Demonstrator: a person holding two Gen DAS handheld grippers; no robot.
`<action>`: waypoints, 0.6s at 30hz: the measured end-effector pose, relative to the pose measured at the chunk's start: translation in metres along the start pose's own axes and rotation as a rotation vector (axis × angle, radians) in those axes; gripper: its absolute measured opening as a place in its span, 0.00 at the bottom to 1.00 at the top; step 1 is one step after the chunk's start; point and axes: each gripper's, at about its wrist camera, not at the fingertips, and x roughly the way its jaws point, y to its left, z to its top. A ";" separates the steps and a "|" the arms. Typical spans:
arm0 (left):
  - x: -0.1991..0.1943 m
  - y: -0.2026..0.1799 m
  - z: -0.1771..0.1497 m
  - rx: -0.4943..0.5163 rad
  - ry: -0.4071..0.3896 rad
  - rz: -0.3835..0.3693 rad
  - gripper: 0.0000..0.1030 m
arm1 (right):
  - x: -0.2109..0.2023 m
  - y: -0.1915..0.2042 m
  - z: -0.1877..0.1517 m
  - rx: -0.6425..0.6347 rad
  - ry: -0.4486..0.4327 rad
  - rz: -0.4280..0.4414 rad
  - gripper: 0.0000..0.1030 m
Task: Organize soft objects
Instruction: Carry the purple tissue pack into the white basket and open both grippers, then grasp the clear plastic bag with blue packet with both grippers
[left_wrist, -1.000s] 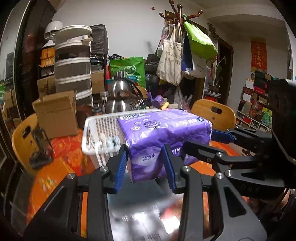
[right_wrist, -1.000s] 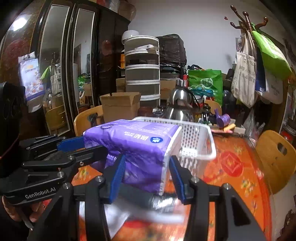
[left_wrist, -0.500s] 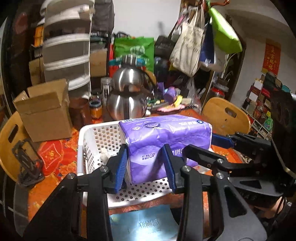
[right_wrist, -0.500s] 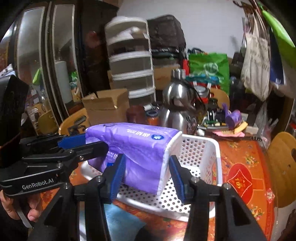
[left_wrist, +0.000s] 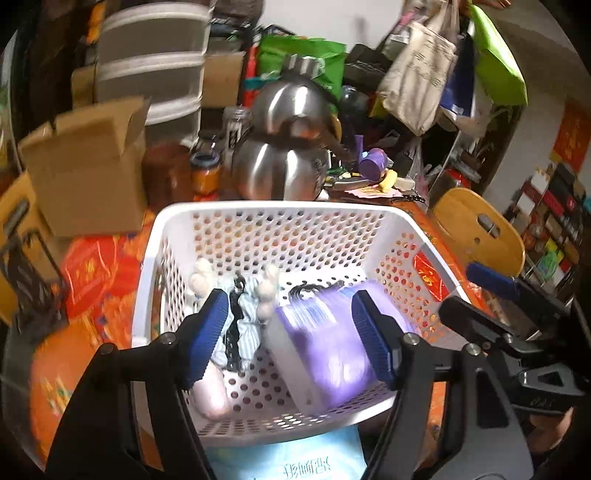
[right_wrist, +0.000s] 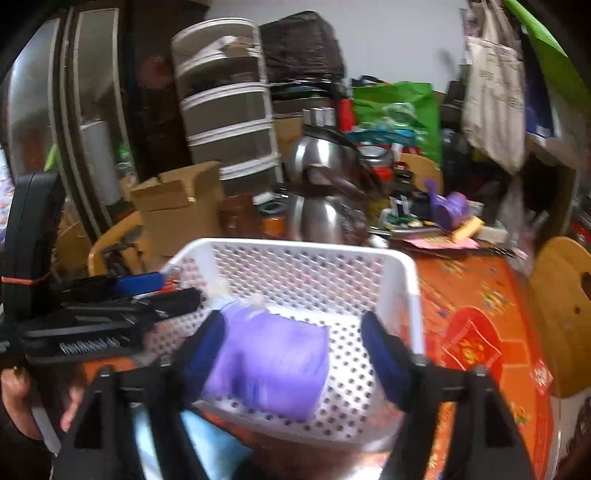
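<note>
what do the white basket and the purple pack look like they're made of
White basket: likely rigid moulded plastic, smooth, with rows of round holes. Purple pack: seemingly thin glossy plastic film over something soft, though motion blur leaves that open.

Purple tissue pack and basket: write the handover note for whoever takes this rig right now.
Left tool: open, holding nothing, above the basket.
Right tool: open, holding nothing, above the basket.
Purple tissue pack: inside the white perforated basket, on its right side; the image is blurred, so it may not have settled.
Also in the basket: a striped soft toy on the left.
Done: pack is in the basket.
Left: the light blue pack lies on the table in front of the basket, probably next.
</note>
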 end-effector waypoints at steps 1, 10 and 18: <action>0.000 0.004 -0.002 -0.011 -0.003 -0.008 0.70 | 0.000 -0.002 -0.003 0.008 0.003 -0.012 0.79; -0.009 0.004 -0.019 0.026 -0.007 0.005 0.76 | 0.012 -0.005 -0.022 0.035 0.056 -0.024 0.79; -0.041 0.008 -0.048 0.021 0.038 0.076 0.77 | -0.003 0.007 -0.037 0.035 0.072 -0.023 0.79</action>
